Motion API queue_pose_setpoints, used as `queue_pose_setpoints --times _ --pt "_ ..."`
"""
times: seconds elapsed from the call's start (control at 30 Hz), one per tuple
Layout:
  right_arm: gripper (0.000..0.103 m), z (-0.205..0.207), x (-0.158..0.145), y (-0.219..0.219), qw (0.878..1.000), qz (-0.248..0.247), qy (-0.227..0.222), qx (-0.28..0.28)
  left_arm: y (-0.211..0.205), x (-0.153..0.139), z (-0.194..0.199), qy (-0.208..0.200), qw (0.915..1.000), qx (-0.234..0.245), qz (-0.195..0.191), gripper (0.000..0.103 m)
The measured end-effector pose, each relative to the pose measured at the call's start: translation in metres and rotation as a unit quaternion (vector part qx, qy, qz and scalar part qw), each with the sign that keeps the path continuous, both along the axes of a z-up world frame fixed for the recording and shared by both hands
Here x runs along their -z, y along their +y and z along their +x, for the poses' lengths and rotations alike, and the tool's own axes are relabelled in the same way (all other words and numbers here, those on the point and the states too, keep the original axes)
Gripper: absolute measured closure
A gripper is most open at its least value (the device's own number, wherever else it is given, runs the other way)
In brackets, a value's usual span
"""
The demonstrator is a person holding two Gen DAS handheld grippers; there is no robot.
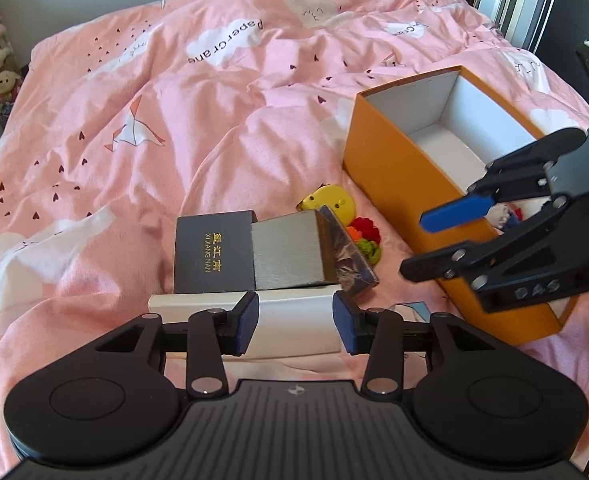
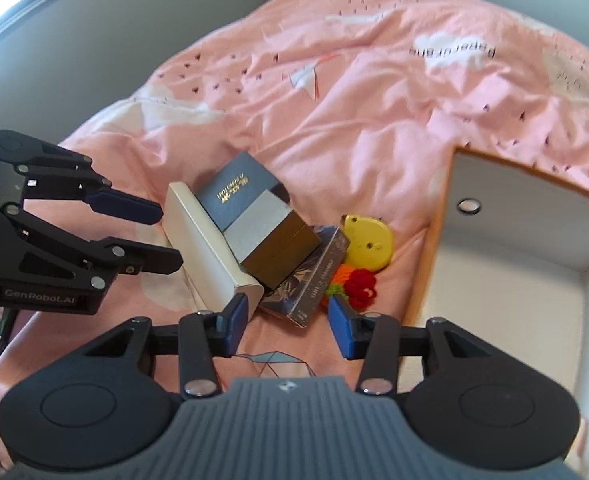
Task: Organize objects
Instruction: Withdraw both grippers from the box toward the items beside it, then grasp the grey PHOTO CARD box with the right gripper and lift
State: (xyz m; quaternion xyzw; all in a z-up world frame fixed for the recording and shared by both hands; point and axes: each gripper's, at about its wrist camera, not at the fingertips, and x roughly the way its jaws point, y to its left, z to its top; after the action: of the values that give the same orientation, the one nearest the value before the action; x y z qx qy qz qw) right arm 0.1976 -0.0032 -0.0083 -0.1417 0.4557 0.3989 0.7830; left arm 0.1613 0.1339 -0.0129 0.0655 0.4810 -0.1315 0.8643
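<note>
On the pink bed, a long white carton (image 1: 294,322), a dark lettered box (image 1: 213,254) and a yellow plush toy (image 1: 334,202) are left unsorted beside the orange cardboard box (image 1: 398,164). Both the left gripper (image 1: 296,330) and right gripper (image 2: 288,322) are held with jaws spread, nothing pinched.

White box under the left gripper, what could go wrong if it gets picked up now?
The white box carries a leaning dark box and a silver-and-gold box; lifting it would likely tip them onto the pink bedding. The left gripper straddles it with its pads apart, so a soft, uneven surface could let it shift as the pads close.
</note>
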Motion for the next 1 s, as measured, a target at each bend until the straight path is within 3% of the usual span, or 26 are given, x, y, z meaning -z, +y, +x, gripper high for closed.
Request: queue_pose_setpoints --times 0.27,0.5,0.7,0.83,1.0 --pt "0.060 0.016 0.020 0.031 0.999 -0.012 0.022 -0.022 0.013 0.017 0.021 0.032 0.9991 0.019 0.020 0.041" --pt "0.060 0.023 0.031 0.054 0.998 -0.020 0.036 -0.048 0.020 0.028 0.026 0.046 0.9963 0.050 0.053 0.040" --pt "0.058 0.037 0.032 0.060 0.998 -0.014 0.042 -0.032 0.027 0.025 0.031 0.045 0.9970 0.056 0.029 0.039" --pt "0.046 0.050 0.036 0.064 0.998 -0.011 0.053 -0.011 0.026 0.024 0.035 0.043 0.9968 0.064 0.022 0.040" --pt "0.043 0.065 0.047 0.068 0.996 0.011 0.092 0.012 0.024 0.028 0.036 0.047 0.9965 0.066 0.021 0.040"
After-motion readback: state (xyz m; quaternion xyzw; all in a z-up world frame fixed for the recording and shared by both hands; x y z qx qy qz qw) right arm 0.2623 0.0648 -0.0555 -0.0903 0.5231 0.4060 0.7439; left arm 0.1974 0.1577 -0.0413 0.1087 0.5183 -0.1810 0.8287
